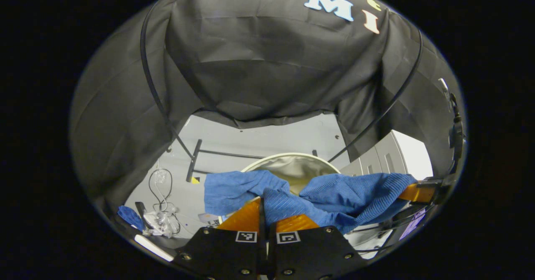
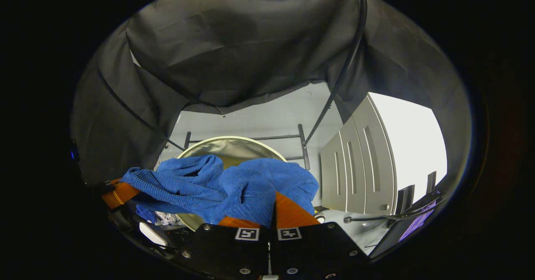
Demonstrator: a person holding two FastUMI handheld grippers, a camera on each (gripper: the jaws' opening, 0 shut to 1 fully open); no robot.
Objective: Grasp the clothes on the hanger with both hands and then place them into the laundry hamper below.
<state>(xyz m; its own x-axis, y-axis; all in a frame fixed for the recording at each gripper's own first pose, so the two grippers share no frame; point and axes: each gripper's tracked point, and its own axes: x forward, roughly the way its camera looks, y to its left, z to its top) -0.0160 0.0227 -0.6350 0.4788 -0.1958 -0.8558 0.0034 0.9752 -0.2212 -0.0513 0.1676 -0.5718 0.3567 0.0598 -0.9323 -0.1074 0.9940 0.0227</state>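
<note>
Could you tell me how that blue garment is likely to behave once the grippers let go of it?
The blue ribbed garment sags and folds between the left gripper and right gripper, so it is probably floppy and light. Released, it would likely crumple into the laundry hamper underneath, though a trailing edge might drape over the rim.

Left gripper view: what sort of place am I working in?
Likely a cloth-walled recording booth set up for laundry: black cloth wall, round hamper on a grey floor, blue garment held above it.

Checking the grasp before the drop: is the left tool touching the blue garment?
Touching. In the left gripper view, the left tool has its orange fingers closed together with the blue garment pinched between them, above the hamper.
</note>
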